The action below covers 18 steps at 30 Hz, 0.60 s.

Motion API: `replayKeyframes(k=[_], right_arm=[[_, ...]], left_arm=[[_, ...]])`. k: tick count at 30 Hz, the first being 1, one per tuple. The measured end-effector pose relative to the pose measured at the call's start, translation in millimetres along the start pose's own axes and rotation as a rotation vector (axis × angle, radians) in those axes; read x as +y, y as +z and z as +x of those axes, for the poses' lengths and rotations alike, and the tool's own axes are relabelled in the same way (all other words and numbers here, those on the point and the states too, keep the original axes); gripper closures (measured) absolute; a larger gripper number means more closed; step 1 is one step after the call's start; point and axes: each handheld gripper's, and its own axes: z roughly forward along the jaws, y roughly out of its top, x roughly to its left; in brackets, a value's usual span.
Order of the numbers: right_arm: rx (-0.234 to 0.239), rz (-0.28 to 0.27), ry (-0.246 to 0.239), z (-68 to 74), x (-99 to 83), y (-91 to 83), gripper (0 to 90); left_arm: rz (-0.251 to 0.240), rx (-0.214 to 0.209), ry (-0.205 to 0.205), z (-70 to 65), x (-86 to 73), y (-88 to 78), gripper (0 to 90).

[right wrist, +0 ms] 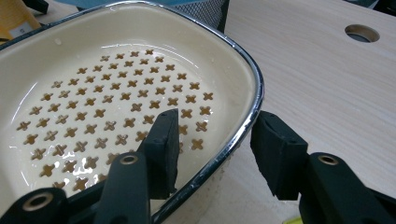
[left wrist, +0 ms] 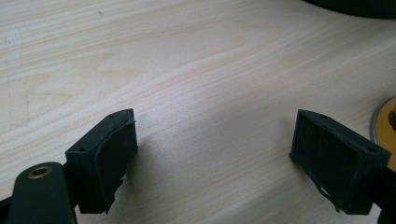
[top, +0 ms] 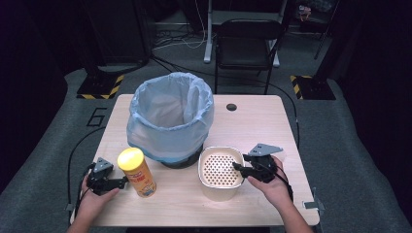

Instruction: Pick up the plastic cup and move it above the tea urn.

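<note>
Right gripper [right wrist: 212, 154] set over the rim of the cream enamel tub with a chrome edge and a floor of cross-shaped holes [right wrist: 116, 93]: one jaw inside the wall, the other outside, the rim running between them, jaws as far closed as the wall lets them, clamped on that wall. Seen from the high view, same right gripper [top: 238, 167] at the tub's [top: 221, 170] near right side, tub standing on the pale wooden table [top: 262, 121]. Left gripper [left wrist: 215, 158] wide open, nothing between its pads, only bare table [left wrist: 187, 70] under the gap. Just outside its right-hand jaw, the yellow cardboard snack canister with a yellow lid [top: 137, 172], upright, untouched. Beyond both, the black mesh bin lined with a pale blue plastic bag [top: 170, 116].
</note>
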Motion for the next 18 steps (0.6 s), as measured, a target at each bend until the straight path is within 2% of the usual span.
replayKeyframes(k=[1,13,18], right_arm=[[-0.001,-0.001,0.011,1.4,-1.7,-2.1,51.7],[0.025,-0.001,0.008,8.9,-21.8,-26.5,49.9],[0.032,-0.015,0.033,8.1,-22.2,-31.3,40.7]], left_arm=[[0.001,0.0,0.001,0.1,0.0,-0.1,14.2],[0.001,0.0,0.001,0.0,0.0,0.0,14.2],[0.001,0.0,0.001,0.1,0.0,-0.1,14.2]])
